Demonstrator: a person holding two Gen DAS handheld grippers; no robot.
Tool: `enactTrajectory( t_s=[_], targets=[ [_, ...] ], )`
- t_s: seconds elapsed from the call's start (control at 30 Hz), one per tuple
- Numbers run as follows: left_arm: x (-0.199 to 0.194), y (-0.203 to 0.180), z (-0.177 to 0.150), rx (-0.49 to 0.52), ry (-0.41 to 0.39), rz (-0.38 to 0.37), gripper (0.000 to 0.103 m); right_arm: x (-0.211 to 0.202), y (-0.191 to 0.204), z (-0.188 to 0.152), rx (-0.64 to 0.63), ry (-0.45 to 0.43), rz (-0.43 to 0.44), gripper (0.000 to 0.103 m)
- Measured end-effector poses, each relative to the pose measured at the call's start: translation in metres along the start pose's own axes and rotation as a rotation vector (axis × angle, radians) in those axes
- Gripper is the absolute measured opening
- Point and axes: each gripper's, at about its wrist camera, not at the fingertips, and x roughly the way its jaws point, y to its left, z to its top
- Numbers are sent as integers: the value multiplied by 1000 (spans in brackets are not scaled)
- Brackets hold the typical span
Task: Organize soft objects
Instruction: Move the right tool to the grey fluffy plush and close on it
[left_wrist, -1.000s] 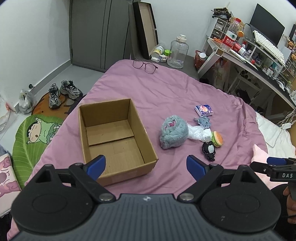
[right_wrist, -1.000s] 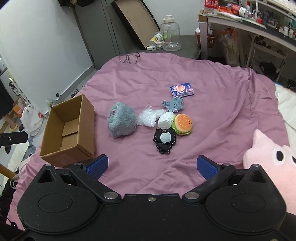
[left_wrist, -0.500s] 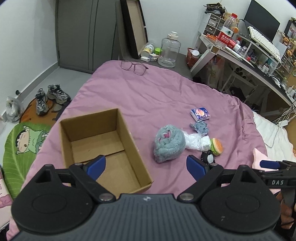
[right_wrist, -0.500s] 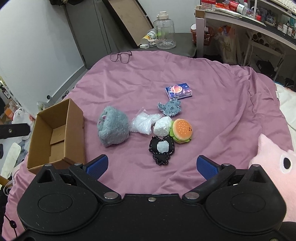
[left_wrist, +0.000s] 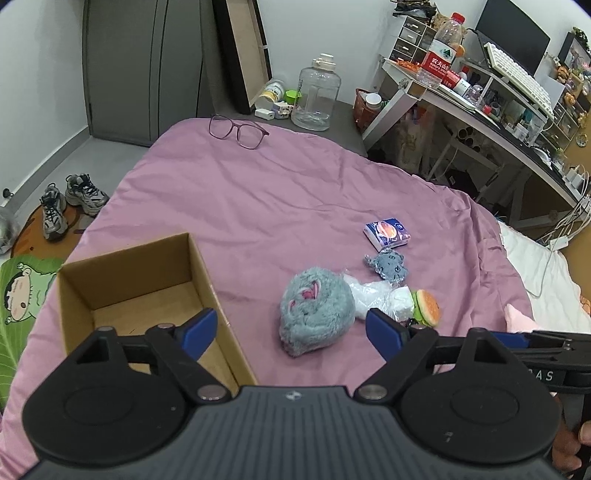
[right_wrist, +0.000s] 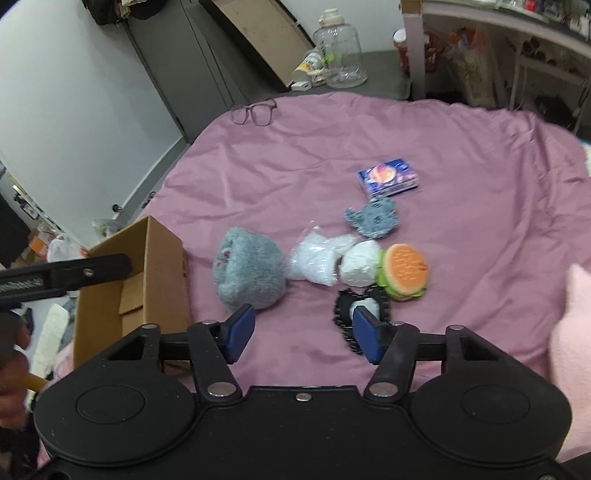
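Hovering empty, left tool (left_wrist: 291, 330) wide around grey plush (left_wrist: 316, 311), right tool (right_wrist: 303, 332) narrower, just behind it.

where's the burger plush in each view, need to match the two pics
Left wrist view: the burger plush is right of centre, just above the right finger of the left hand-held gripper.
Right wrist view: the burger plush sits right of centre, above the right hand-held gripper.
Shared landmark: the fluffy grey plush, left of the burger in both.
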Motion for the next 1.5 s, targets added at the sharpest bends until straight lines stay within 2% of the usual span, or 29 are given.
enactTrajectory(
  t_s=[0.23, 0.47, 0.63, 0.83, 1.0, 1.17, 1.27, 1.4, 1.5],
  targets=[
    [34, 6, 7, -32, 43, -15, 57, 27, 4, 14, 47, 23, 72, 48],
    [66, 10, 15, -41, 81, -25, 47, 61, 15, 28, 68, 67, 131, 48],
    [83, 16, 19, -56, 109, -32, 34, 85, 22, 32, 75, 118, 169, 47],
    [99, 23, 21, -73, 137, -35, 32, 112, 23, 35, 99, 166, 184, 46],
    [112, 23, 22, -77, 167, -56, 32, 128, 14, 36, 123, 169, 175, 36],
    [125, 16, 23, -60, 187, -64, 32, 128, 0, 40, 139, 153, 188, 27],
    [133, 14, 26, -72, 215, -89, 33, 126, -6, 41, 146, 157, 202, 25],
    [138, 7, 25, -46, 223, -87, 33, 123, -13, 40, 148, 159, 218, 23],
    [145, 7, 24, -62, 242, -88, 33, 123, -16, 40, 151, 162, 226, 22]
  ],
)
